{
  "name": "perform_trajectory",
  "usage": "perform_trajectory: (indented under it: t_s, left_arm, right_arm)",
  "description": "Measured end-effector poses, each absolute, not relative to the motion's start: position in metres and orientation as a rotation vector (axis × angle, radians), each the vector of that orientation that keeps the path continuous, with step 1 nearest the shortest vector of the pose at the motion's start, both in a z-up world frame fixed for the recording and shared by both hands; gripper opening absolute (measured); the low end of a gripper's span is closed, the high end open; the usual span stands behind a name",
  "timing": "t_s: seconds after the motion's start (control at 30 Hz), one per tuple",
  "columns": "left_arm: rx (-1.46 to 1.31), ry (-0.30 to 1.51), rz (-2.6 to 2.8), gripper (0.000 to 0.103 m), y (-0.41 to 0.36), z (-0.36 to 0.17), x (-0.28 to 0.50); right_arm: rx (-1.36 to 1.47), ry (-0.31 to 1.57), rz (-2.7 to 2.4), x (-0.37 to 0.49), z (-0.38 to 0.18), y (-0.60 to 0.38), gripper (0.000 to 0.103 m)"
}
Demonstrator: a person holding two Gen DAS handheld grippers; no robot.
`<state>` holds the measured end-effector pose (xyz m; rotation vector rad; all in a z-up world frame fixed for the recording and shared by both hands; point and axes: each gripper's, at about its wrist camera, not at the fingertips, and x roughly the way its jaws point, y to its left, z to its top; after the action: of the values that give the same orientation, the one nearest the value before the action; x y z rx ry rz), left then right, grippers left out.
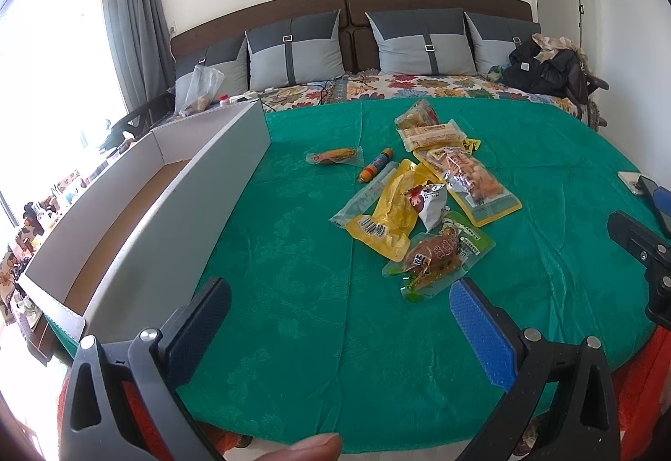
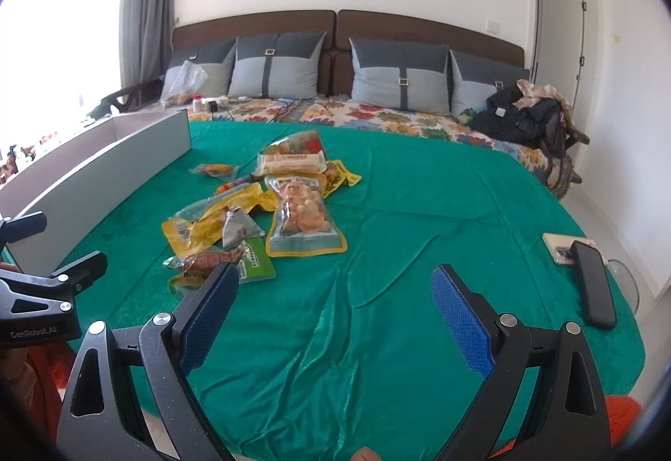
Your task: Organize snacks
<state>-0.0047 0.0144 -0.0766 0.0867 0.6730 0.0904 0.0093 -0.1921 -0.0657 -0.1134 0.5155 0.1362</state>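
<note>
A pile of snack packets lies on the green cloth (image 1: pixel 293 251): a yellow pouch (image 1: pixel 390 209), a brown meat packet on green (image 1: pixel 436 251), a clear bag of orange puffs (image 1: pixel 469 180), and two small sausages (image 1: pixel 335 156) (image 1: pixel 376 164). The same pile shows in the right wrist view, with the puffs bag (image 2: pixel 302 218) and the yellow pouch (image 2: pixel 209 226). A long white cardboard box (image 1: pixel 167 205) lies open at the left; it also shows in the right wrist view (image 2: pixel 105 167). My left gripper (image 1: pixel 339 301) is open and empty, near the pile. My right gripper (image 2: pixel 335 289) is open and empty, right of the pile.
Two phones (image 2: pixel 583 268) lie at the cloth's right edge. Grey pillows (image 2: pixel 398 79) and a brown headboard stand at the back. A dark heap of clothes (image 2: pixel 528 117) sits at the back right. A plastic bag (image 1: pixel 201 88) and small items lie behind the box.
</note>
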Motion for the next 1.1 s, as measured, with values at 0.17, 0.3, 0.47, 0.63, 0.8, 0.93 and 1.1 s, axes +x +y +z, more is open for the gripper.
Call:
perform_trajectory:
  t_s: [0.17, 0.3, 0.47, 0.63, 0.8, 0.93, 1.1]
  left_arm:
    - [0.082, 0.666, 0.091, 0.103, 0.016, -0.0752, -0.005]
    - [0.084, 0.66, 0.091, 0.103, 0.0155, -0.0744, -0.0062]
    - [0.087, 0.664, 0.092, 0.103, 0.0148, -0.0734, -0.0067]
    - [0.084, 0.659, 0.095, 0.103, 0.0153, -0.0725, -0.0069]
    - [0.081, 0.671, 0.096, 0.103, 0.0159, -0.0752, -0.0057]
    - [0.08, 0.666, 0.096, 0.103, 0.0158, -0.0748, -0.0065]
    - [0.078, 0.674, 0.096, 0.103, 0.0158, -0.0751, -0.0057]
  right_arm:
    - [-0.1, 0.502, 0.136, 0.0104, -0.0656, -0.1932, 0.095]
    - [-0.089, 0.492, 0.14, 0.0103, -0.065, -0.1938, 0.095]
    - [-0.104, 0.526, 0.137, 0.0107, -0.0649, -0.1939, 0.095]
    - [-0.1, 0.508, 0.135, 0.0102, -0.0644, -0.1945, 0.095]
    - [-0.093, 0.508, 0.136, 0.0107, -0.0649, -0.1953, 0.095]
    - [-0.094, 0.506, 0.135, 0.0109, -0.0647, -0.1961, 0.095]
    - [-0.101, 0.509, 0.133, 0.0113, -0.0663, -0.1964, 0.095]
